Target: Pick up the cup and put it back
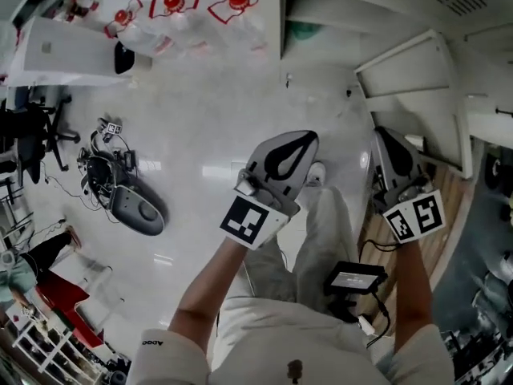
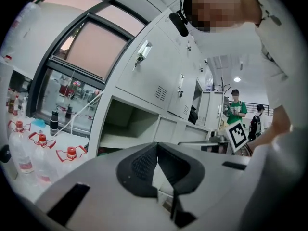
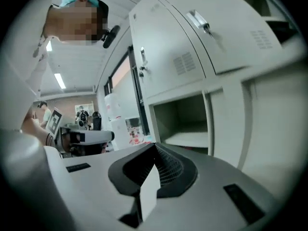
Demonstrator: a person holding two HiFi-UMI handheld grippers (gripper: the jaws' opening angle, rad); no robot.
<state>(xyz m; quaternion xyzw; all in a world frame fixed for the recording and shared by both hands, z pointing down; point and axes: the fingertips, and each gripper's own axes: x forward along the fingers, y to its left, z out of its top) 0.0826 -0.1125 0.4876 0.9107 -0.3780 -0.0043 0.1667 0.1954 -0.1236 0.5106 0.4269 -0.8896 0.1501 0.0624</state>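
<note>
No cup shows in any view. In the head view my left gripper [image 1: 311, 136] is held out over the pale floor, jaws together with nothing between them. My right gripper [image 1: 380, 131] is beside it, near an open white locker door [image 1: 409, 70], also shut and empty. The left gripper view has the left gripper [image 2: 156, 145] pointing at an open locker compartment [image 2: 127, 124]. The right gripper view has the right gripper [image 3: 155, 146] pointing at another open compartment [image 3: 185, 121]. Both compartments look empty where I can see into them.
Water bottles with red caps [image 1: 172, 6] stand by the wall to the left of the lockers [image 2: 163, 76]. A grey device with cables [image 1: 132, 203] lies on the floor at left, near an office chair [image 1: 36, 135]. A person in green [image 2: 236, 110] stands far off.
</note>
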